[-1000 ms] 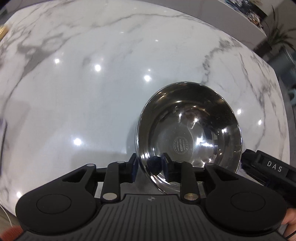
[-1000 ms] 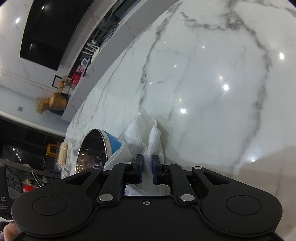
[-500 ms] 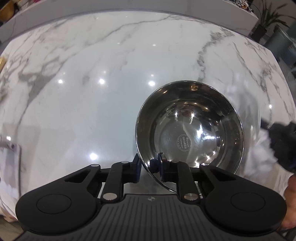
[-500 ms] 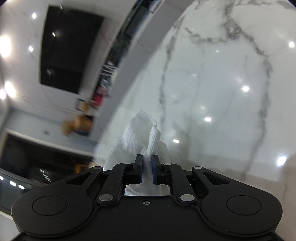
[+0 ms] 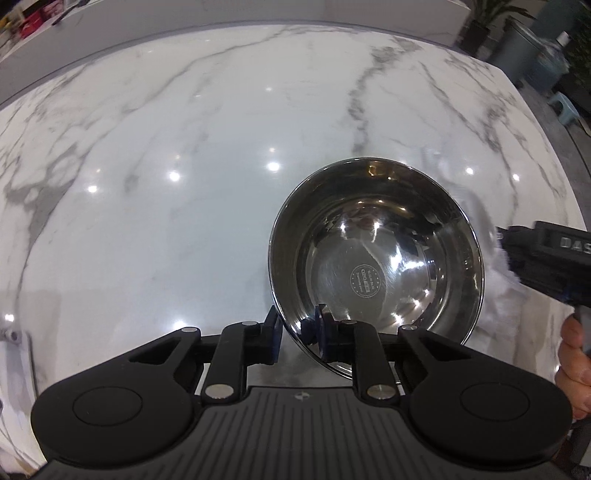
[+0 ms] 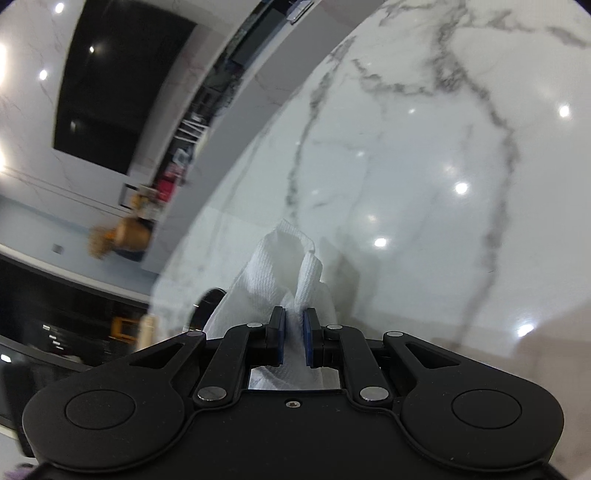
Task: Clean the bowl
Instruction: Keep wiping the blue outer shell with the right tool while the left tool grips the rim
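A shiny steel bowl [image 5: 376,258] is at the right of the white marble table [image 5: 184,166], its inside facing the left wrist camera. My left gripper [image 5: 297,332] is shut on the bowl's near rim, one pad outside the wall and one inside. Just past the bowl's right rim is my right gripper [image 5: 517,254], with a blurred white paper towel [image 5: 498,284] at its tip. In the right wrist view the right gripper [image 6: 294,325] is shut on the crumpled paper towel [image 6: 280,258], which sticks up between the pads above the tabletop.
A person's hand [image 5: 572,350] holds the right gripper at the right edge. The table's far edge [image 5: 258,27] curves across the top, with a potted plant and grey bin [image 5: 524,40] beyond its right corner. A dark wall panel [image 6: 122,92] and shelves lie past the table.
The left jaws have narrowed onto the bowl's rim and the left wrist has rolled. The right gripper, still holding the towel, has swung and now sits beside the bowl's right rim.
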